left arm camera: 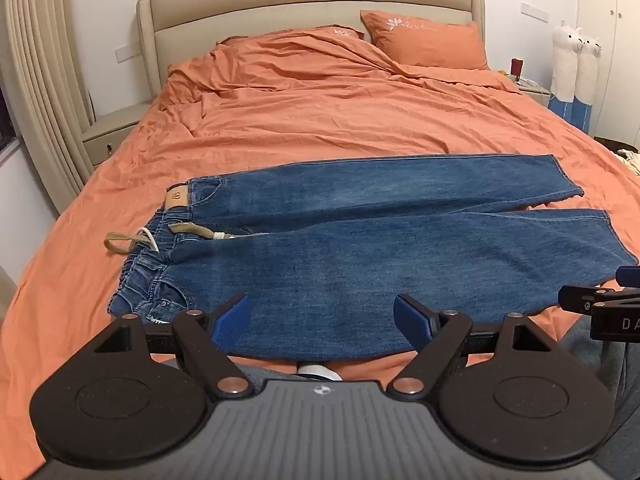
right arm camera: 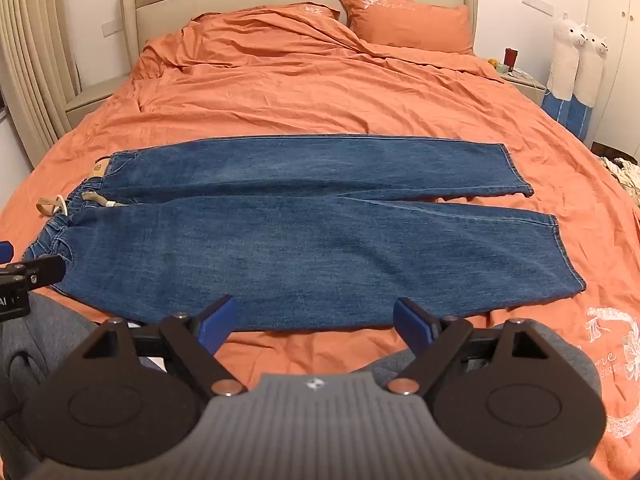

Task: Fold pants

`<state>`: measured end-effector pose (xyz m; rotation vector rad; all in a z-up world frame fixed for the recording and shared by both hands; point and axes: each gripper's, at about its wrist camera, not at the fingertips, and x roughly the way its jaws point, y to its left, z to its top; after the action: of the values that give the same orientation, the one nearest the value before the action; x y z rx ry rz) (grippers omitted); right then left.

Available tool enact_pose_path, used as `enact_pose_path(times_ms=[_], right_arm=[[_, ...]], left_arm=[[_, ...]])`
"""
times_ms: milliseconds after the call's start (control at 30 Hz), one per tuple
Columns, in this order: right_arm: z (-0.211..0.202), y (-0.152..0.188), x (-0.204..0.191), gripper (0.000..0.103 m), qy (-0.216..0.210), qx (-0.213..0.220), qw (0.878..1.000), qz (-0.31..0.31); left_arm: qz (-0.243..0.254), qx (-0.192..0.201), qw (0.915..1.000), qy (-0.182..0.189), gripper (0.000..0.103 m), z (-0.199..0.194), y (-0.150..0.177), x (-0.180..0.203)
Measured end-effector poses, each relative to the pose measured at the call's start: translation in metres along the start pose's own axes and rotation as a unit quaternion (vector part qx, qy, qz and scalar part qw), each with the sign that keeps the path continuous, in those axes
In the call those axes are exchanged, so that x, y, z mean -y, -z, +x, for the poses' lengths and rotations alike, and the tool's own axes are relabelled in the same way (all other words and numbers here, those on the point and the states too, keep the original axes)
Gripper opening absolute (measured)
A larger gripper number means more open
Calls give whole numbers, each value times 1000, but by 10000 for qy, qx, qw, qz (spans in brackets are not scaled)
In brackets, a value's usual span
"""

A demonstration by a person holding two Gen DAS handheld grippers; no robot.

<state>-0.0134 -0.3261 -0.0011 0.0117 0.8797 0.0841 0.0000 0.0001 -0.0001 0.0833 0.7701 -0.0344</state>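
Two hand-held grippers — left [left arm camera: 322, 322], right [right arm camera: 316, 322] — wide open, empty, above flat jeans [right arm camera: 304, 232] on orange bed [right arm camera: 320, 92]

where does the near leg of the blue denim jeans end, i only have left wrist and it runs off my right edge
Observer: On the right wrist view the blue denim jeans end at the near leg hem. All of it shows, lying flat on the orange bedcover.
Operator: is the right gripper open, i see just a sliver of it
Observer: Yes, the right gripper is open, with nothing between its blue pads, at the jeans' near edge.
Operator: anything on the cover near that hem
Observer: White floral embroidery is stitched into the cover, just nearer than the hem's corner.
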Motion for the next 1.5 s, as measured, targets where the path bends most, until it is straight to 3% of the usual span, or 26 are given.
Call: enact_pose_path(times_ms=[1500], right_arm=[[3, 1, -3, 82, 37, -30, 10000, -29]], left_arm=[[38, 68, 10000, -34, 95, -7, -1, 4]])
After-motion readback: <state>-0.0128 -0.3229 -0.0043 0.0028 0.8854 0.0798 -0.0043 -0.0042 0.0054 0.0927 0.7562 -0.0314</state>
